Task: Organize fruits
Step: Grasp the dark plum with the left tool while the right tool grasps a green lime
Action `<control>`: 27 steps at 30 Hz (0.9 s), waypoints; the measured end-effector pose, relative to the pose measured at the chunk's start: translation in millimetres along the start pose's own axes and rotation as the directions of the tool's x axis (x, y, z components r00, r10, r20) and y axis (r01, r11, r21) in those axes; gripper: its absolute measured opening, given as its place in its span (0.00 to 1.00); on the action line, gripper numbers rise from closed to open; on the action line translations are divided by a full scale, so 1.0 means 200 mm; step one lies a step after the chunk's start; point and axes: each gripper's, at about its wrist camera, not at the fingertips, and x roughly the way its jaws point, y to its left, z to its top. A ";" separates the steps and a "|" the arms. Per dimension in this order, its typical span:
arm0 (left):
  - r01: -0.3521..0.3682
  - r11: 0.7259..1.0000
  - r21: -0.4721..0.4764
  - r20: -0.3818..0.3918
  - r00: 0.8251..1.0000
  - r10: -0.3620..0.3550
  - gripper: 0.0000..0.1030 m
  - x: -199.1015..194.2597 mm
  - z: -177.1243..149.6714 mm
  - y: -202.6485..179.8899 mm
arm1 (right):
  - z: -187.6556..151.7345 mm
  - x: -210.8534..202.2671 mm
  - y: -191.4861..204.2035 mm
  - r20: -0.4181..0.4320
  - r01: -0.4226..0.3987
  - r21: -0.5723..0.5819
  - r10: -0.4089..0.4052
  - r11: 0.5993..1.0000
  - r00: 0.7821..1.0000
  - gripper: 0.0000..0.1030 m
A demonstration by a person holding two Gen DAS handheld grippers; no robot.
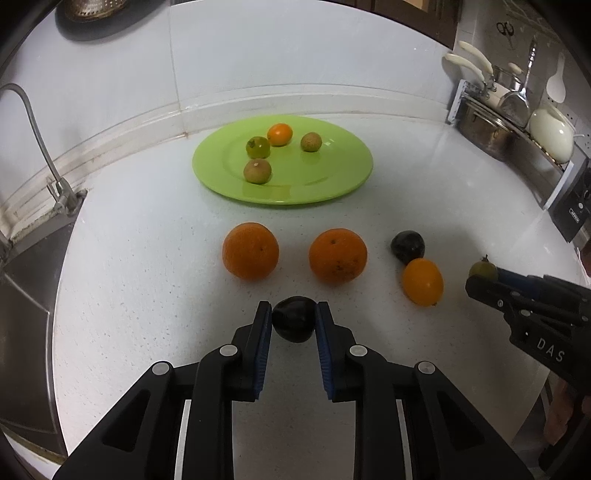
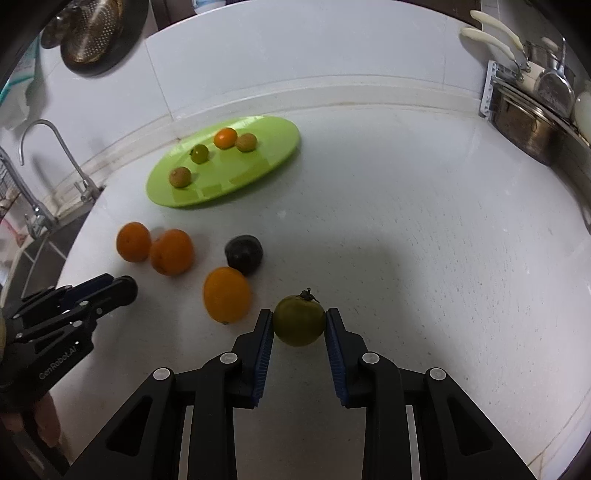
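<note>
My left gripper (image 1: 294,314) is shut on a dark plum (image 1: 293,319) just above the white counter. My right gripper (image 2: 299,321) is shut on a green tomato (image 2: 298,320); it also shows in the left wrist view (image 1: 482,269). A green plate (image 1: 332,184) at the back holds several small fruits: an orange tomato (image 1: 280,134), a green tomato (image 1: 258,147) and two brownish round fruits (image 1: 257,170). Two oranges (image 1: 250,251) (image 1: 337,256), a second dark plum (image 1: 407,245) and a yellow-orange tomato (image 1: 422,281) lie on the counter between the plate and the grippers.
A sink (image 1: 22,314) with a faucet (image 1: 40,140) is at the left. Pots and utensils on a rack (image 1: 517,122) stand at the back right. A metal colander (image 2: 92,33) sits at the back left. The wall runs behind the plate.
</note>
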 end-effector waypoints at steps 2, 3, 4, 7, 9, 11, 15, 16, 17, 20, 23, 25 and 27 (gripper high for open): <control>0.005 1.000 -0.006 0.004 1.000 -0.005 0.25 -0.01 -0.01 0.00 | 0.00 -0.01 0.00 0.005 -0.002 -0.005 0.002 1.000 1.000 0.29; 0.009 1.000 -0.006 0.008 1.000 -0.009 0.26 -0.01 -0.01 0.00 | 0.00 -0.01 0.01 0.005 -0.007 -0.007 0.007 1.000 1.000 0.29; 0.005 1.000 -0.006 0.010 1.000 -0.005 0.29 -0.01 -0.02 0.01 | 0.00 -0.01 0.01 0.005 -0.012 -0.010 0.012 1.000 1.000 0.29; 0.005 1.000 -0.010 0.006 1.000 -0.005 0.32 -0.01 -0.02 0.01 | 0.00 -0.01 0.03 0.003 -0.024 -0.017 0.024 1.000 1.000 0.29; 0.007 1.000 -0.006 0.002 1.000 -0.007 0.34 0.00 -0.02 0.01 | -0.01 -0.01 0.03 0.000 -0.031 -0.017 0.031 0.999 1.000 0.29; -0.002 1.000 -0.003 0.001 1.000 0.002 0.37 0.01 -0.03 0.01 | -0.01 -0.01 0.04 0.000 -0.038 -0.018 0.038 0.999 0.999 0.29; -0.017 1.000 0.011 0.000 1.000 0.017 0.37 0.04 -0.02 0.00 | -0.02 -0.01 0.05 -0.005 -0.047 -0.023 0.047 0.999 0.999 0.29; -0.021 1.000 0.017 -0.001 1.000 0.021 0.37 0.04 -0.02 0.00 | -0.03 -0.01 0.05 -0.007 -0.049 -0.023 0.049 0.999 0.999 0.29; -0.021 1.000 0.022 -0.005 1.000 0.021 0.37 0.05 -0.02 -0.01 | -0.03 -0.01 0.05 -0.007 -0.049 -0.024 0.049 0.999 0.999 0.29; -0.021 0.999 0.031 -0.016 1.000 0.021 0.31 0.07 -0.03 -0.02 | -0.03 -0.01 0.05 -0.008 -0.053 -0.023 0.053 0.998 0.999 0.29; -0.037 0.999 0.039 -0.005 0.999 0.037 0.27 0.07 -0.03 -0.02 | -0.03 -0.01 0.04 -0.005 -0.052 -0.024 0.052 0.998 0.999 0.29; -0.012 1.000 0.027 -0.005 1.000 0.012 0.27 0.05 -0.03 -0.01 | -0.03 -0.01 0.04 -0.002 -0.051 -0.028 0.051 0.998 0.999 0.29; -0.003 1.000 0.022 0.005 1.000 0.003 0.27 0.03 -0.02 -0.02 | -0.03 -0.01 0.05 0.000 -0.060 -0.031 0.060 0.998 0.998 0.29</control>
